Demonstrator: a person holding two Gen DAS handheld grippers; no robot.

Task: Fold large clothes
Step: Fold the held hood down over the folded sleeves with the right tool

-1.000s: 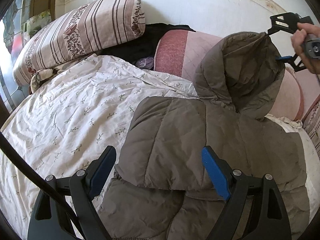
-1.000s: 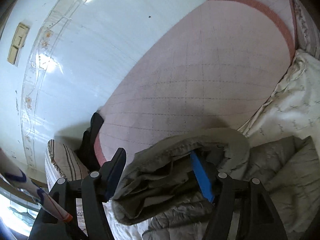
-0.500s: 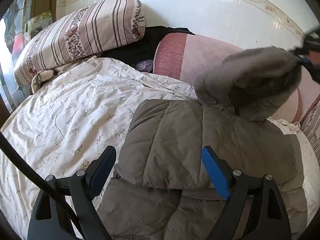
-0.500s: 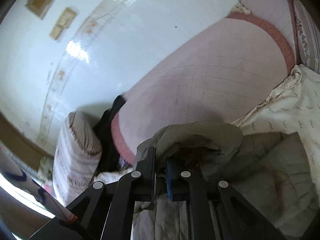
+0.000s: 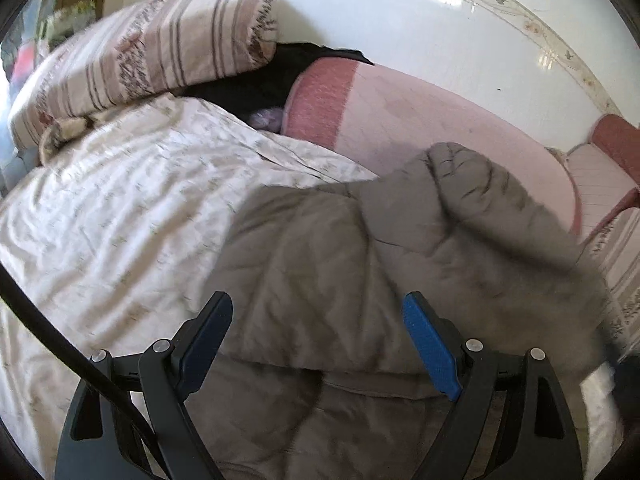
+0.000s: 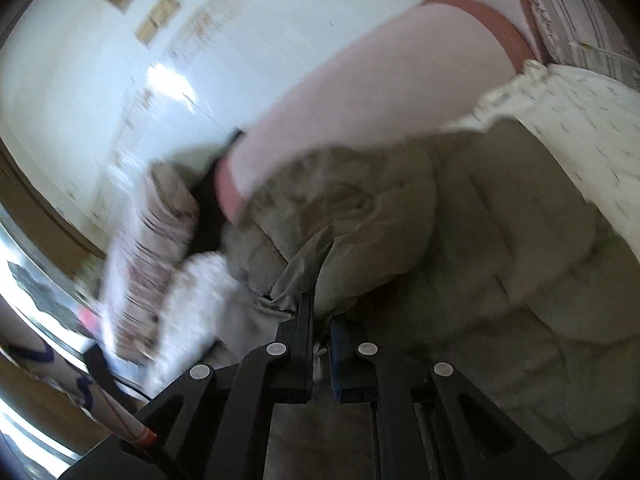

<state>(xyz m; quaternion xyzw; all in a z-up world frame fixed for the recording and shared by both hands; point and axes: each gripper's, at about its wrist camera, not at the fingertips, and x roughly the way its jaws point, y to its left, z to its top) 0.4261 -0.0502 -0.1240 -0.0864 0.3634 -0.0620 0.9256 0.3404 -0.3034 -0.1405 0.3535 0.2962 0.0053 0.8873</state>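
Left wrist view: the left gripper (image 5: 316,344) hangs spread wide over the grey padded jacket (image 5: 320,264), with nothing between its blue pads (image 5: 430,354). The jacket lies on the bed, on a crumpled white sheet (image 5: 120,208) printed with small sprigs. Its near folded edge runs across just in front of the pads, and its hood (image 5: 492,200) is doubled over onto the body toward the right, blurred at the far right. Bare sheet stretches off to the left of the jacket, all the way to the striped pillow (image 5: 152,52) at the head of the bed. Behind the jacket a pink cushion (image 5: 400,120) with a darker red band leans on the white wall (image 5: 400,8), and a dark cloth (image 5: 260,80) sits wedged between pillow and cushion.

Right wrist view, much smeared: the right gripper (image 6: 322,332) has its fingers pressed nearly together, pinching a fold of the jacket's hood (image 6: 340,216), which bunches up just ahead of the tips. The jacket (image 6: 520,280) spreads to the right, its far edge meeting the sheet (image 6: 580,120). The pink cushion (image 6: 380,92) rises just beyond the hood.
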